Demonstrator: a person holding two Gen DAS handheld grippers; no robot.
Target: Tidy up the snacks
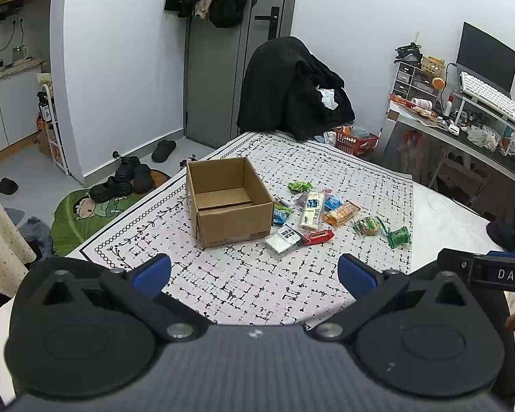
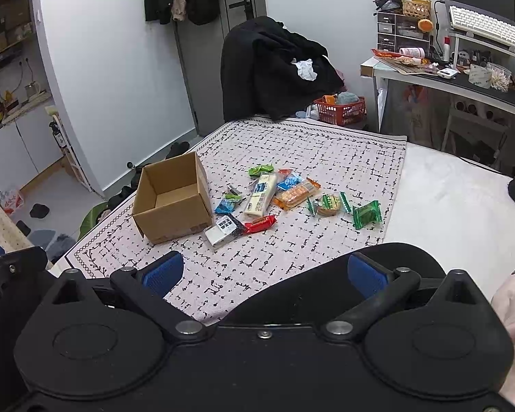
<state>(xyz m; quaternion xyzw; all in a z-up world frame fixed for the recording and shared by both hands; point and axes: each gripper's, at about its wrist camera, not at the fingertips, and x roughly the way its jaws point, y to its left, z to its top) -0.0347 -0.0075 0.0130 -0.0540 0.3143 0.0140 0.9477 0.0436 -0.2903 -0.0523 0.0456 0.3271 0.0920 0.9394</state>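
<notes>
An open, empty cardboard box (image 1: pixel 228 201) (image 2: pixel 173 202) stands on a patterned cloth (image 1: pixel 243 274) (image 2: pixel 292 240). Several wrapped snacks lie to its right: a cream bar (image 1: pixel 312 209) (image 2: pixel 261 195), an orange pack (image 1: pixel 341 213) (image 2: pixel 295 193), a red pack (image 1: pixel 317 237) (image 2: pixel 259 224), a white pack with a black label (image 1: pixel 283 240) (image 2: pixel 223 230), and green packs (image 1: pixel 400 237) (image 2: pixel 367 214). My left gripper (image 1: pixel 254 274) is open and empty, well short of the box. My right gripper (image 2: pixel 264 273) is open and empty, short of the snacks.
The cloth covers a bed, with white sheet (image 2: pixel 463 213) to the right. A chair draped with black clothes (image 1: pixel 292 89) and a red basket (image 1: pixel 355 139) stand beyond it. A cluttered desk (image 2: pixel 463 68) is at the right. Shoes (image 1: pixel 127 178) lie on the floor at left.
</notes>
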